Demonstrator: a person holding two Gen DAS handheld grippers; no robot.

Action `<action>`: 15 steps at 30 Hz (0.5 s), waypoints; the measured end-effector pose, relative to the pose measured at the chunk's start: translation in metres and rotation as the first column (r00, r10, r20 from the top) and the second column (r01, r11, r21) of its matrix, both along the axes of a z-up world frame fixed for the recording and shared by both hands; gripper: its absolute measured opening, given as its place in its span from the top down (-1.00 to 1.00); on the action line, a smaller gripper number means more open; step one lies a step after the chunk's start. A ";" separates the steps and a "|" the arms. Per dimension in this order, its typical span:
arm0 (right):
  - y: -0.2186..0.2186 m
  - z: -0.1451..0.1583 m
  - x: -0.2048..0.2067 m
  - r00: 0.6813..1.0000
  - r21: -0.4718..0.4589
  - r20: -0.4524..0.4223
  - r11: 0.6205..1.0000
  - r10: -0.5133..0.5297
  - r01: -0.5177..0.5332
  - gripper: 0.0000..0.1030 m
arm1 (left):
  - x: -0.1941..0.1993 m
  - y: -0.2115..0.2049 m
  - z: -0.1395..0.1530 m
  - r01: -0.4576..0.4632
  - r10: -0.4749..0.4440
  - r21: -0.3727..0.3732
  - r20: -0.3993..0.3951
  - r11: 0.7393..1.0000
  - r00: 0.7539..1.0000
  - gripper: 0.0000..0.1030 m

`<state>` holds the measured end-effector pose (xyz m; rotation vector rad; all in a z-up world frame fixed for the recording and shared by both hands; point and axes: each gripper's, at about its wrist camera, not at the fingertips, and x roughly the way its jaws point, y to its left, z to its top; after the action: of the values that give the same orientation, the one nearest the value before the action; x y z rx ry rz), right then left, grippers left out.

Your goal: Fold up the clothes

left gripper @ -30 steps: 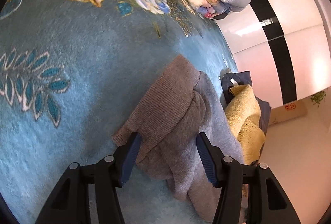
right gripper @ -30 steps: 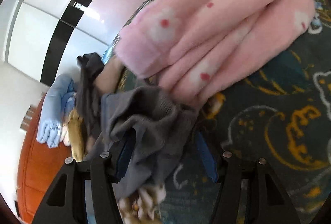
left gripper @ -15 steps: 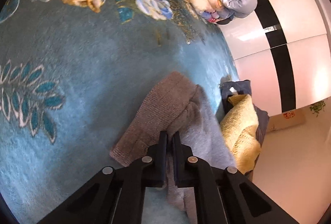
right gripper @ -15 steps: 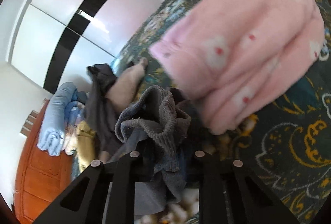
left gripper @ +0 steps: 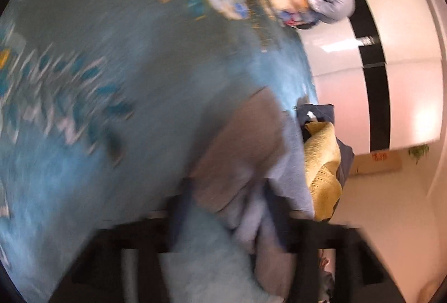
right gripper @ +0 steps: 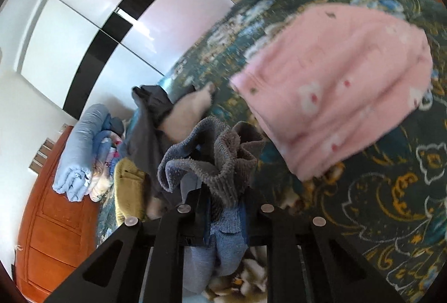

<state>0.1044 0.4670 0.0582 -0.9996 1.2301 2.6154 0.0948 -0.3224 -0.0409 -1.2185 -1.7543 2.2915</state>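
Grey ribbed sweater [right gripper: 223, 163] beside a pink jumper [right gripper: 349, 96] with white spots; blue blanket [left gripper: 117, 73] with gold flowers; a yellow knit [left gripper: 321, 160] nearby.

Grey knit sweater [right gripper: 223, 163] bunched, ribbed hem up (blue-grey folds below).

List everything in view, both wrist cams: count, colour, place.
grey knit sweater: 1, grey-brown, bunched between the right fingers
fluffy pink spotted garment: 1, pink, on the bed beyond the sweater
yellow knit garment: 1, yellow, at the bed edge
dark grey garment: 1, dark grey, beside the yellow one
blue floral bedspread: 1, blue
rolled quilts: pale blue and floral, count unclear, by the orange wooden headboard
left gripper: blurred, fingers apart
right gripper: clamped on sweater
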 end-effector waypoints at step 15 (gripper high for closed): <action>0.004 -0.013 -0.004 1.000 -0.017 0.004 1.000 0.012 -0.012 0.67 | -0.050 0.011 -0.010 -0.128 0.132 0.084 -0.040 0.988 0.990 -0.48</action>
<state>0.1004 0.4706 0.0455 -1.0179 1.2512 2.6152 0.0448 -0.3114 -0.0507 -1.0601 -1.9443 2.2696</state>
